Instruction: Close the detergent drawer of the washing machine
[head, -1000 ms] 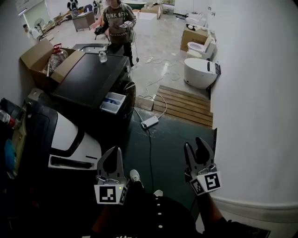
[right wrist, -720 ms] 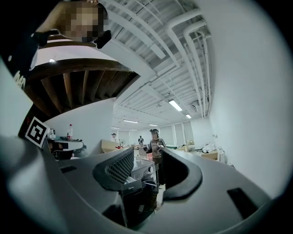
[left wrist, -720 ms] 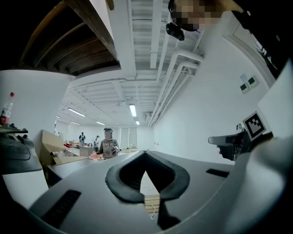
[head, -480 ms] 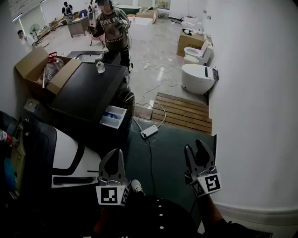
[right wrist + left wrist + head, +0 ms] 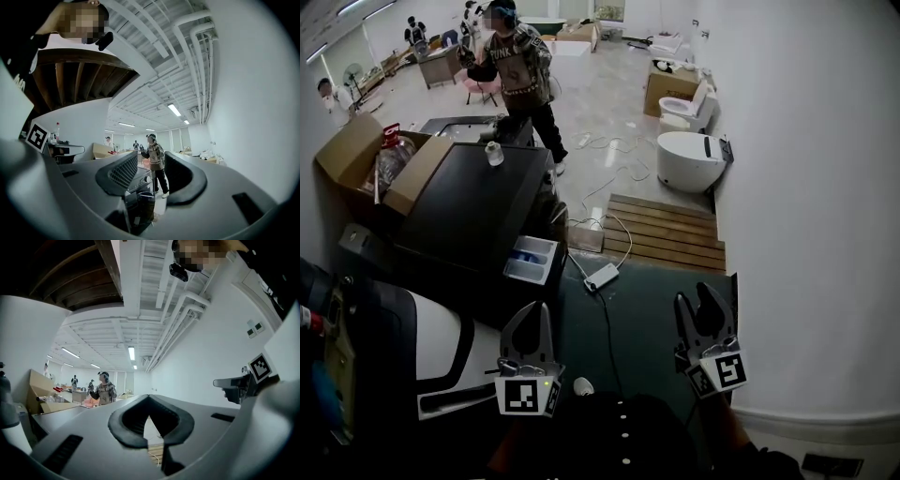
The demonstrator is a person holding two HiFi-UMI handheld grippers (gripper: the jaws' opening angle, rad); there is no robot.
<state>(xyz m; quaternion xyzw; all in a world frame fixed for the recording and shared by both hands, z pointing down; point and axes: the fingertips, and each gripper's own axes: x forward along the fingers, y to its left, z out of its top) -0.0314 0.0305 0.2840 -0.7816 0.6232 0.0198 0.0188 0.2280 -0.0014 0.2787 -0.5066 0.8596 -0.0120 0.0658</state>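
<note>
Closest to me, the left gripper (image 5: pixel 534 314) has its jaws pinched together on nothing. The right gripper (image 5: pixel 695 300) holds its jaws wide apart, also empty. Both hang well short of the washing machine (image 5: pixel 469 202). Its detergent drawer (image 5: pixel 532 260) stands pulled out at the front's upper corner, so I'd say none of the closing is done: the reach and the push are left. The drawer's long axis runs straight out from the machine's front, free end toward the dark green floor (image 5: pixel 656 309).
</note>
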